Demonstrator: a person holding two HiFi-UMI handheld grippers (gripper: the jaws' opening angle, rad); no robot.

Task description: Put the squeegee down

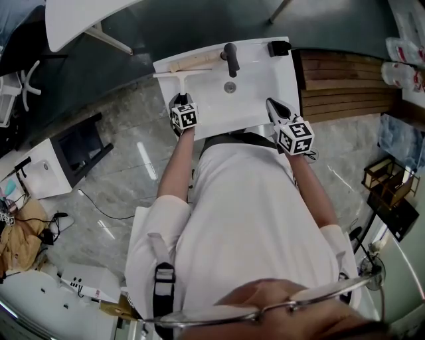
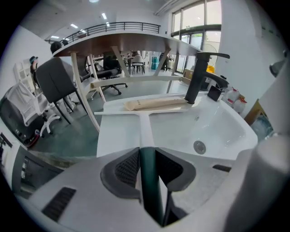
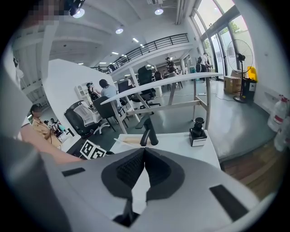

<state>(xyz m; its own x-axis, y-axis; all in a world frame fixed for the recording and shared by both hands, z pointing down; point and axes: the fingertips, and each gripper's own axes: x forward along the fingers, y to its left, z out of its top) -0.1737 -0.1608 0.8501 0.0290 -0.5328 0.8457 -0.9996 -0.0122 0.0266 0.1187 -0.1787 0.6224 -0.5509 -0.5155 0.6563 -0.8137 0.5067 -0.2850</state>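
– On the sink's left side, head view: what's the left gripper (image 1: pixel 180 101) got?
– It's got the squeegee (image 1: pixel 182 78). The jaws are clamped on its dark green handle, standing partway closed. A white stem runs up-frame to the crossbar blade.
– Blade where?
– Along the back ledge of the white sink (image 1: pixel 279 99), upper left of the basin, just in front of a tan wooden strip (image 1: pixel 196 63). Can't tell whether it touches the ledge.
– Anything in the way?
– Black faucet (image 1: pixel 232 58) stands right of the blade's end, near but apart. The drain (image 1: pixel 230 87) sits below it in frame. A black soap dispenser (image 1: pixel 279 48) is at the sink's upper right corner, well apart.
– And the right gripper (image 1: pixel 273 106)?
– Over the sink's right rim, pads together at the tips, nothing between them. Its own view has the faucet at centre and the dispenser to the right.
– Rest?
– Slatted wooden bench (image 1: pixel 339 83) right of the sink, white table (image 1: pixel 86 20) at upper left.
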